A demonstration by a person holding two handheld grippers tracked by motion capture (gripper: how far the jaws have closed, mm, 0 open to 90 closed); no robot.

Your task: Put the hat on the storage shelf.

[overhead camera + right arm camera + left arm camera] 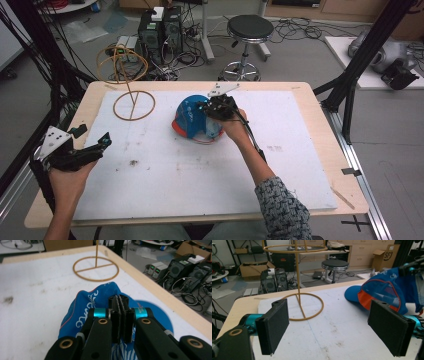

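My right gripper is clamped tight on the blue-and-orange fabric cap mid-tabletop; my left gripper hangs wide open, empty, near the left edge.

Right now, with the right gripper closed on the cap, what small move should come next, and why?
Probably lift the cap slightly off the table. The right gripper is shut on its fabric, while the gold wire stand stands apart to the left and the left gripper waits open.

A grey floor strewn with cables is seen beyond the pale wooden worktop, where a black round stool and computer towers are placed.
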